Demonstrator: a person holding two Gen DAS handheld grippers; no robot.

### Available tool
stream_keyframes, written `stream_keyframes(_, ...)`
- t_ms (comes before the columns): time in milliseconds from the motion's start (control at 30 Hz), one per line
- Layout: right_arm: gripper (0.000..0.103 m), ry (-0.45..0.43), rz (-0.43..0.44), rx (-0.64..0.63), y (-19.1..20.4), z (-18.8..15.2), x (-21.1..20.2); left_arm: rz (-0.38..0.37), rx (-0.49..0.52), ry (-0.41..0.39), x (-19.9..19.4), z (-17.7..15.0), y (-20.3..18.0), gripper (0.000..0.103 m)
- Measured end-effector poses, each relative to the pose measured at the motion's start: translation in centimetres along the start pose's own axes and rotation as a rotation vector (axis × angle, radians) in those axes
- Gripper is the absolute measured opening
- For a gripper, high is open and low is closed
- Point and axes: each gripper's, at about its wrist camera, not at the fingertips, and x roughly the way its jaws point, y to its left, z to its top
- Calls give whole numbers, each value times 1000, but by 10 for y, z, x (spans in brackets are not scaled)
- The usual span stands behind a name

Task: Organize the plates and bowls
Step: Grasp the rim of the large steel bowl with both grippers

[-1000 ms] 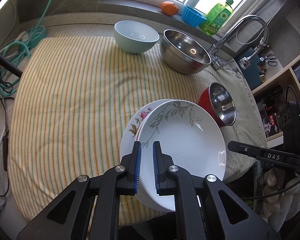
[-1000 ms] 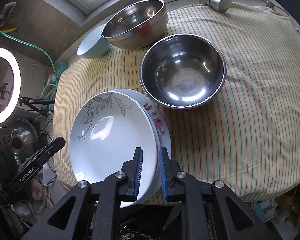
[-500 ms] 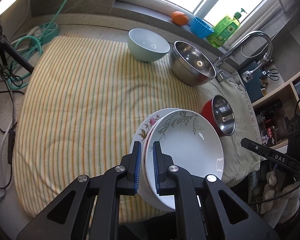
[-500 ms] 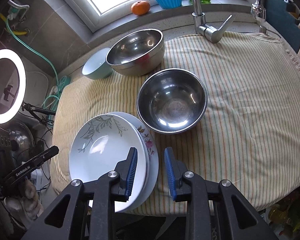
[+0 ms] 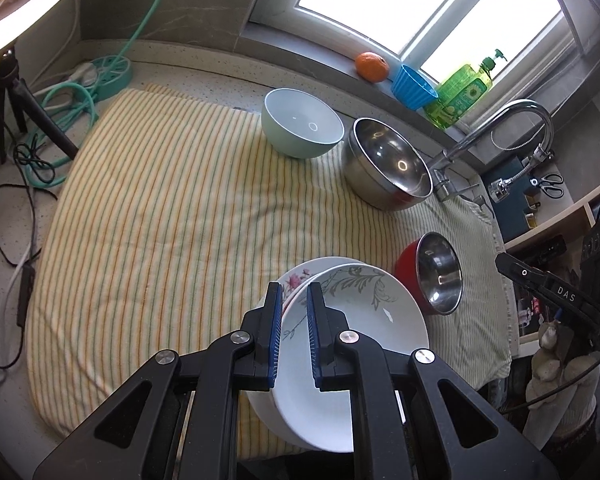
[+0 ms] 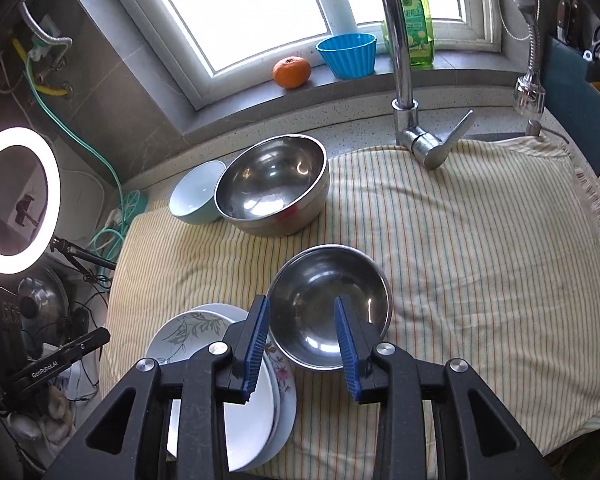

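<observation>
Two stacked white plates [image 5: 352, 320], the top one with a leaf pattern and the lower one with pink flowers, lie at the front edge of the striped cloth; they also show in the right wrist view [image 6: 196, 332]. My left gripper [image 5: 293, 334] is shut on the rim of the stacked plates. My right gripper [image 6: 302, 346] is open and empty, above the plates and a small red-sided steel bowl [image 6: 328, 304]. That bowl also shows in the left wrist view [image 5: 436, 272]. A large steel bowl [image 5: 388, 164] and a pale green bowl [image 5: 300, 124] stand at the back.
A striped cloth [image 5: 160, 208] covers the counter. A tap [image 6: 408, 80] rises at the back right. An orange [image 6: 292, 72], a blue cup [image 6: 348, 54] and a green soap bottle [image 6: 414, 20] sit on the windowsill. Cables and a ring light [image 6: 16, 200] are at the left.
My right gripper let go of the plates' rim, opened wide and pulled back and up. My left gripper stayed shut on the plates while its view rose.
</observation>
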Motion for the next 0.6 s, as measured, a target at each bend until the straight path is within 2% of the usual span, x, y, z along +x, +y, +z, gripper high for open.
stream_keyframes(200,30,57,8,-139,-2,38,13,21,-50,-34,8,8,-23,12)
stream_keyframes(600,30,82,77,-404,2,106,45,49,-158,-119,37,29,-74,12)
